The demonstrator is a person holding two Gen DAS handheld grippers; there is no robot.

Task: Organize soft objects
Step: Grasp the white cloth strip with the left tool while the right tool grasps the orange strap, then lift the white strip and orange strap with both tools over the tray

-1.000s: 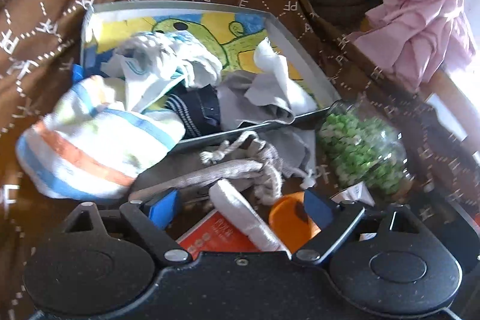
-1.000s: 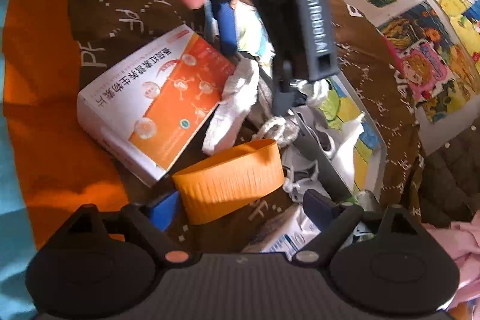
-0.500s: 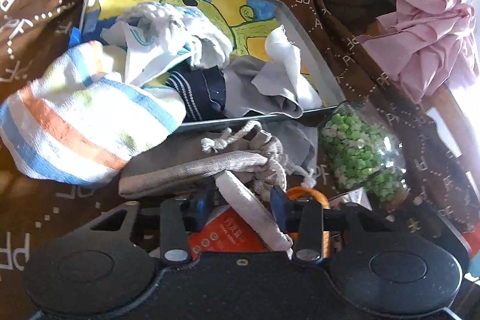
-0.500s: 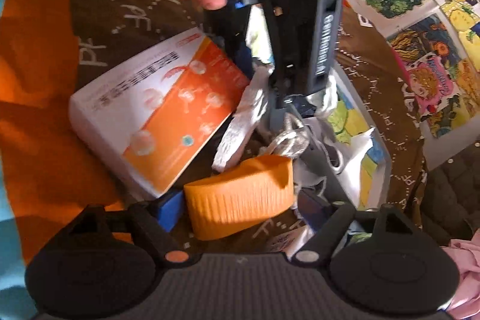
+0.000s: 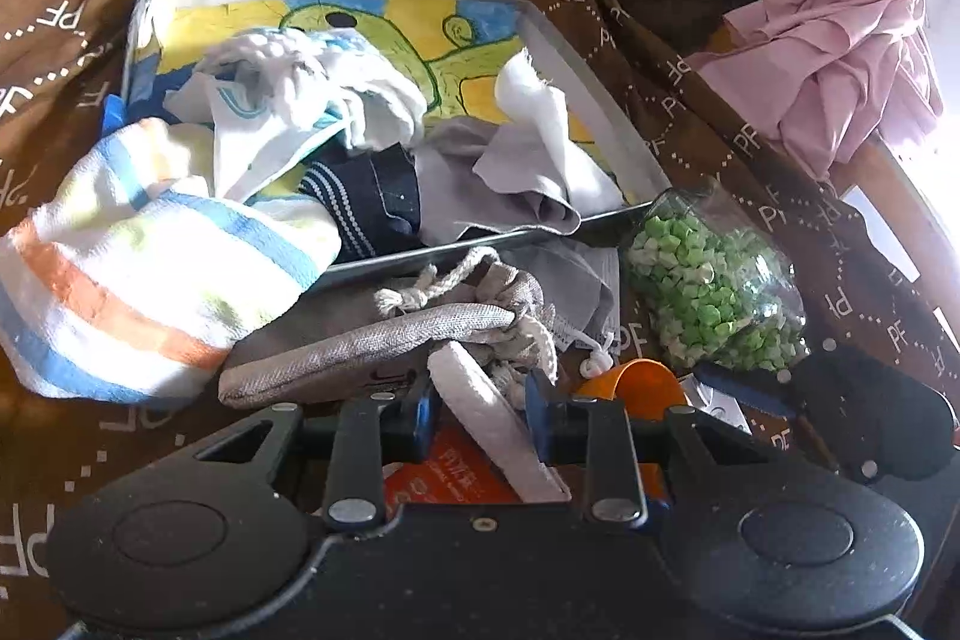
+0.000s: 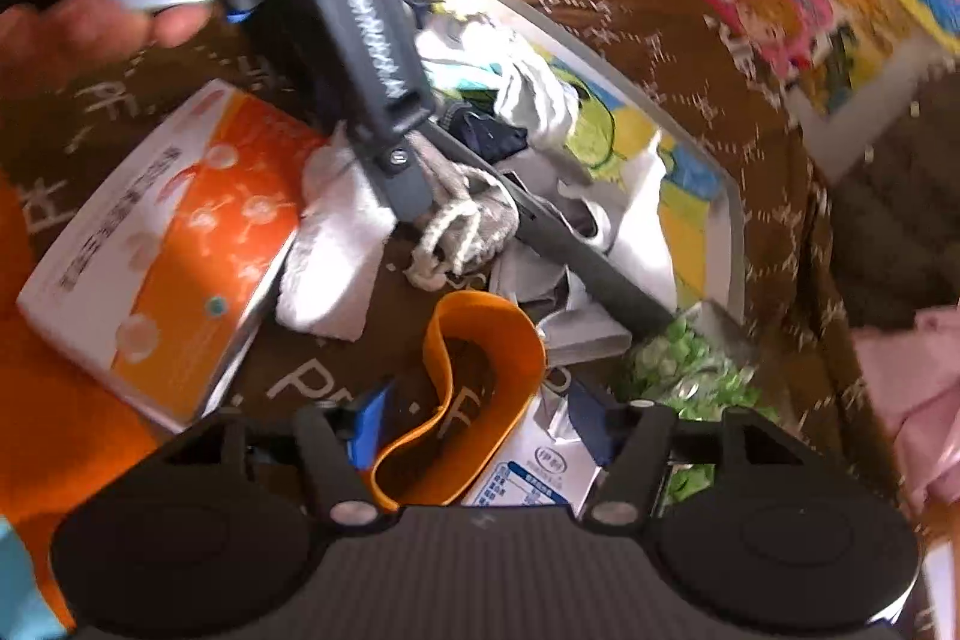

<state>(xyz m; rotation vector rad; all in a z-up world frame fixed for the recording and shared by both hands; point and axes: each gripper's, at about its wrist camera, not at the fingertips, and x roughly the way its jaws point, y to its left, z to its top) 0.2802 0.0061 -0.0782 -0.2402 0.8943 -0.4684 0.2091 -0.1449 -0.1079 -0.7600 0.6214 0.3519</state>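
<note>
My left gripper (image 5: 483, 415) is shut on a white folded cloth strip (image 5: 489, 421), which also shows in the right wrist view (image 6: 336, 244). Just beyond it lie a grey drawstring pouch (image 5: 372, 346) and a striped towel (image 5: 150, 256) that hangs over the rim of a metal tray (image 5: 576, 58) holding several cloths. My right gripper (image 6: 480, 430) is open around an orange elastic band (image 6: 480, 382) on the brown blanket. The left gripper's body (image 6: 384, 82) crosses the right wrist view.
An orange and white box (image 6: 174, 250) lies left of the white strip. A clear bag of green bits (image 5: 714, 286) sits right of the tray. A milk carton (image 6: 540, 466) lies under my right gripper. A pink garment (image 5: 840, 58) lies at the far right.
My left gripper has closed on the white cloth strip. My right gripper has moved in so the orange band now lies between its fingers.
</note>
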